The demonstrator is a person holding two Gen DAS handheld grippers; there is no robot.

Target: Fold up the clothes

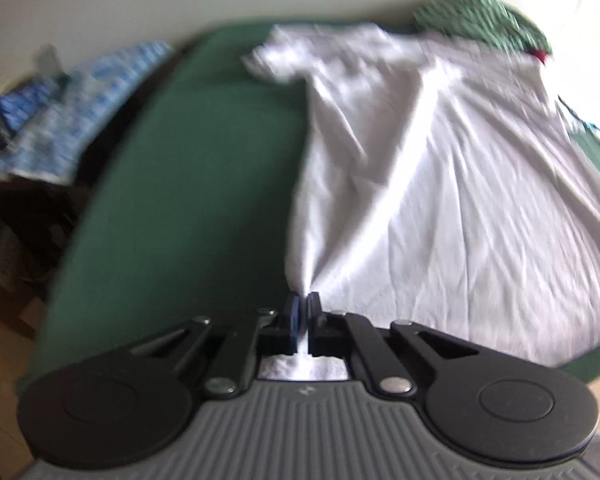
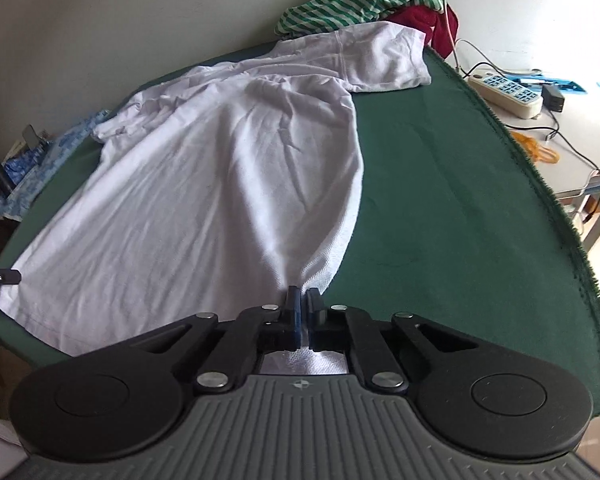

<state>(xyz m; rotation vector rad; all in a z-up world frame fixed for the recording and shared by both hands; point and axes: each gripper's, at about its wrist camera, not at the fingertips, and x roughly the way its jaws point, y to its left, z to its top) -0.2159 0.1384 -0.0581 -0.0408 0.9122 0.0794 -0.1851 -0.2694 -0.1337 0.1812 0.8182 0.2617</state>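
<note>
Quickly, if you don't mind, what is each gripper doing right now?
Left gripper: closed, pinching the hem of the white cotton T-shirt.
Right gripper: closed, pinching the same shirt's hem at its other corner.

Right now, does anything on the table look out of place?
Nothing serious. The white shirt lies wrinkled and skewed on the green cloth, its sleeve reaching the heaped striped garment.
</note>
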